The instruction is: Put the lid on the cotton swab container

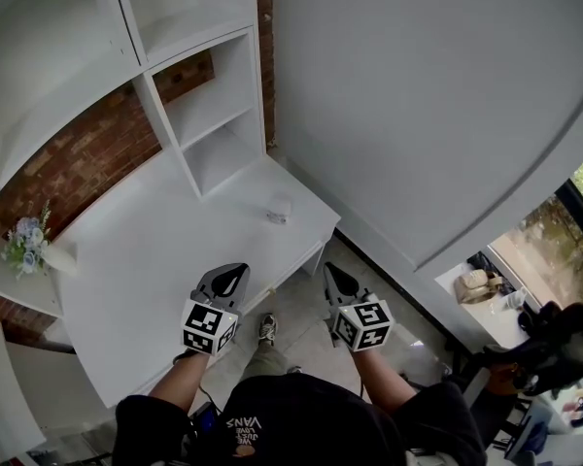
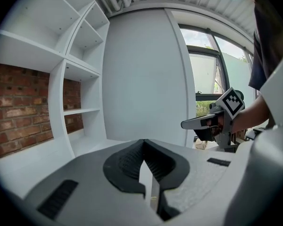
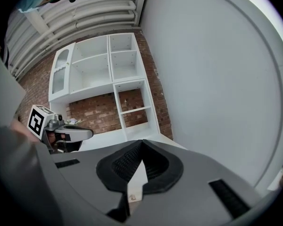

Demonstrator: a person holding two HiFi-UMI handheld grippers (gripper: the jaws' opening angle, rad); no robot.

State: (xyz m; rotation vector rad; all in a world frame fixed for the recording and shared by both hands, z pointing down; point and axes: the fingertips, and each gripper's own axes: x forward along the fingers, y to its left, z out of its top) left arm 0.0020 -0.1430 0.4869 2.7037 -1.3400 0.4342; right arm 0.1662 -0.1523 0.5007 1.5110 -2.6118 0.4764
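A: Starting at the left gripper (image 2: 143,149): what are its jaws doing?

B: They are pressing together, pad against pad, with nothing sitting between them. The right gripper (image 3: 140,149) is doing the same, with its jaws meeting and nothing in them.

A: So neither is carrying the lid?

B: Neither. The left is hovering over the near edge of the white table (image 1: 146,270) and the right just off that edge. Both are pointing forward, apart from each other and touching nothing. I am reading that as a waiting pose, with the jaws closed because no grasp is under way.

A: Where is the cotton swab container sitting?

B: A small pale thing is lying near the table's far right corner, well apart from both grippers. I am taking it for the cotton swab container (image 1: 279,212). It is too small to tell whether the lid is resting on it, beside it or elsewhere.

A: Why out there?

B: I am guessing, but it is sitting on open tabletop in front of the shelf unit (image 1: 209,115), so either gripper is getting a free approach.

A: And further out?

B: Some flowers (image 1: 24,241) are standing off to the left by the brick wall (image 1: 78,168), nowhere near the work.

A: What is the next move asking for?

B: Reaching forward, opening the jaws, and finding the lid first.
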